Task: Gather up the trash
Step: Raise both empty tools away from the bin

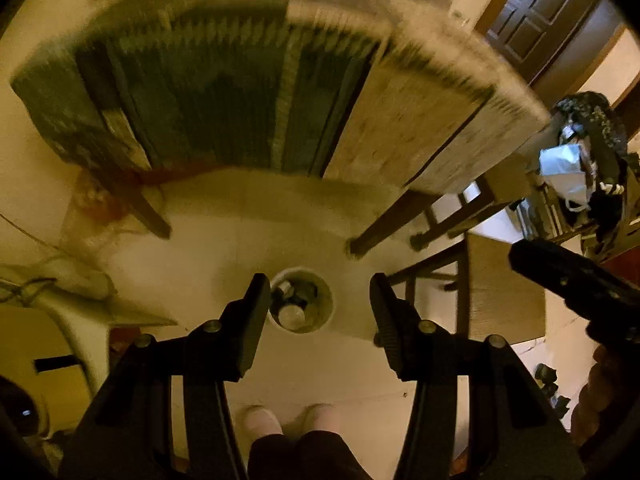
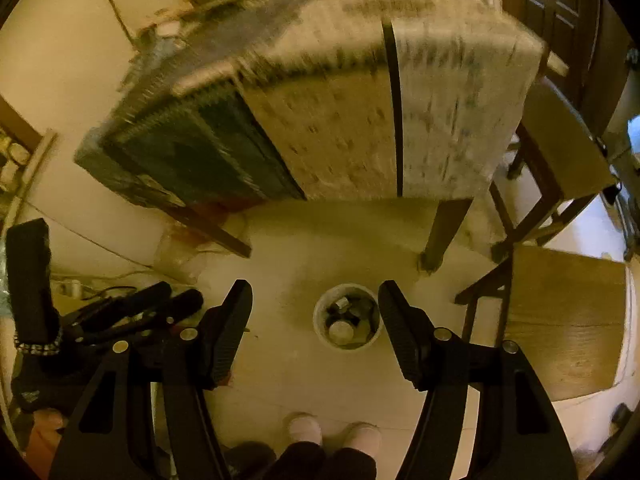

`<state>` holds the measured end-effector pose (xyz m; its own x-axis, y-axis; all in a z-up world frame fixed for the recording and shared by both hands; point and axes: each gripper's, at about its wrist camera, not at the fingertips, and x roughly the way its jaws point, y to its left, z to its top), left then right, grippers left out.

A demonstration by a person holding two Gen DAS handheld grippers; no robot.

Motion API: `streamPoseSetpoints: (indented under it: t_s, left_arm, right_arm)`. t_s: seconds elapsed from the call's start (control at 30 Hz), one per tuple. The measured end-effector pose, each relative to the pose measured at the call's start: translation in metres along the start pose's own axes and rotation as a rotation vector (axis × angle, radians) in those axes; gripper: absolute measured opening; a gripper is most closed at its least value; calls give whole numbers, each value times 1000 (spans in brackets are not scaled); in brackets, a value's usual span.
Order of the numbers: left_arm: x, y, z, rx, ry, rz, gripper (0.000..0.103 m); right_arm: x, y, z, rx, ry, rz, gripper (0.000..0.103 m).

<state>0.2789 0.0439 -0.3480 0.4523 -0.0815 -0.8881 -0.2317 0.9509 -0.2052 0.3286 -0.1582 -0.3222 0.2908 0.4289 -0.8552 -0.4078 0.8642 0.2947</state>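
A small white trash bin [image 1: 330, 305] stands on the pale floor below both grippers, in front of the table. Inside it lie a can-like lid [image 1: 291, 314] and other dark scraps. In the left wrist view my left gripper [image 1: 319, 285] hangs high above the bin, open, with nothing between its fingers. My right gripper [image 2: 315, 287] is also open and empty, and the bin [image 2: 319, 322] shows between its fingers, nearer the right one. The trash [image 2: 341, 330] in the bin is the same. The left gripper's fingers [image 2: 176, 300] show at the left of the right wrist view.
A table [image 1: 400, 120] with a patterned cloth, blurred, fills the upper half; its legs [image 1: 376, 228] stand close behind the bin. A wooden stool [image 2: 568, 320] is at the right. The person's light slippers [image 1: 262, 420] are on the floor below. Clutter and cables lie at the left.
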Motion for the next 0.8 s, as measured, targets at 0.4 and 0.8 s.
streamPoseSetpoints:
  t_s: [0.4, 0.8]
  left_arm:
    - [-231, -42, -13, 100, -296, -61, 51]
    - [-414, -36, -86, 191, -586, -121, 69]
  right_arm:
    - [-183, 70, -9, -116, -219, -40, 62]
    - [-339, 161, -80, -191, -571, -81, 64]
